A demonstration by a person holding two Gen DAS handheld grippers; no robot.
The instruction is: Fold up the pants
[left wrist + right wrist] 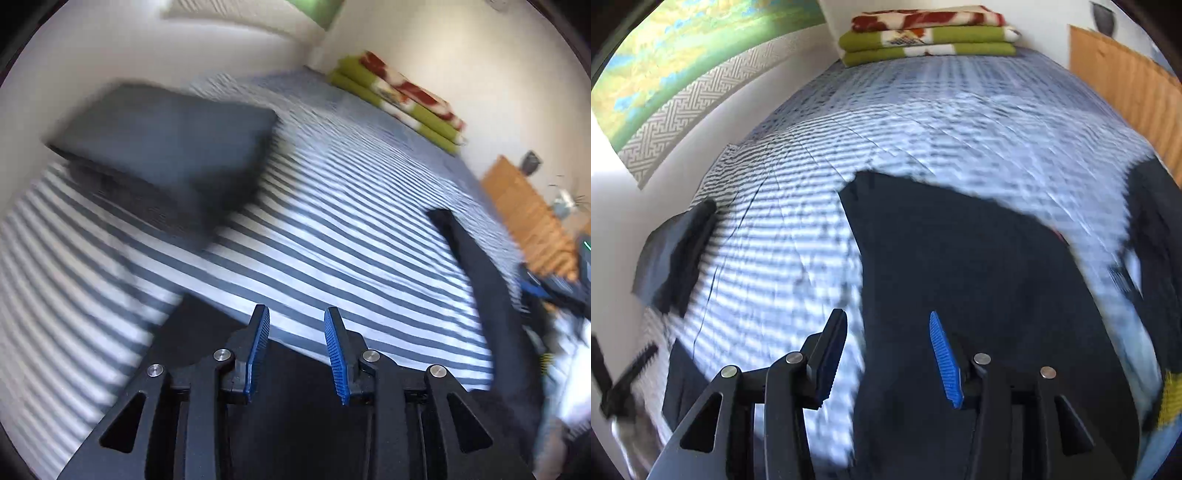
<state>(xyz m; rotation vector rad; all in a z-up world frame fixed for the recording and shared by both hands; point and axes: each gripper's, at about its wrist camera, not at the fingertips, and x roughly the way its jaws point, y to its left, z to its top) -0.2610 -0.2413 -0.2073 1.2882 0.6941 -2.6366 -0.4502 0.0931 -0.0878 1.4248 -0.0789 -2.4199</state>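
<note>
Dark navy pants (960, 266) lie spread on the striped bed cover (783, 258), their far edge reaching up toward mid-bed. My right gripper (888, 321) hovers open over the pants' left edge, nothing between its blue pads. In the left wrist view the pants (476, 280) curve along the right side and pass under the gripper body at the bottom. My left gripper (297, 317) is open above the striped cover (332, 229), holding nothing. Both views are motion-blurred.
A folded grey-and-black stack of clothes (166, 147) lies on the bed at the left, also seen as the stack (676, 254). Folded green and red blankets (923, 33) sit at the far end. A wooden cabinet (528, 218) stands right of the bed. White wall on the left.
</note>
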